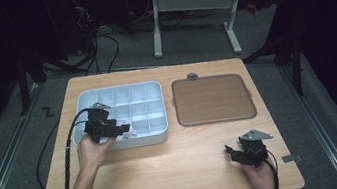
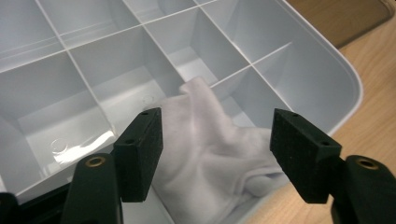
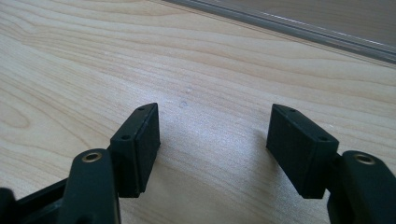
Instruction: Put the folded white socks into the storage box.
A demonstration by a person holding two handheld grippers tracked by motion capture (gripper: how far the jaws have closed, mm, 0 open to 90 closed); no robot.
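- On the wooden table (image 1: 177,164), toward its left half, sits a pale grey compartment tray (image 1: 153,84), divided by thin walls into a grid of small square cells.
- Beside it on the right lies a brown flat lid (image 1: 211,99) with a rounded rim, its inside bare.
- Almost every cell of the tray is vacant; the white cloth (image 2: 210,154) is the one thing inside, bunched in a cell along the tray's near edge, next to the near right corner cell.
- From the left gripper view the cloth lies crumpled, spilling over a divider; its long axis runs from the near rim up toward the tray's middle, with a narrow tip pointing that way and resting against the cross of two dividers.
- Over that near edge hangs the left gripper (image 2: 215,140), its jaws spread wide on either side of the cloth, pads clear of the fabric, gripping nothing.
- Near the table's front right corner, the right gripper (image 3: 212,140) rests low over bare wood, jaws likewise wide apart with only tabletop between them.
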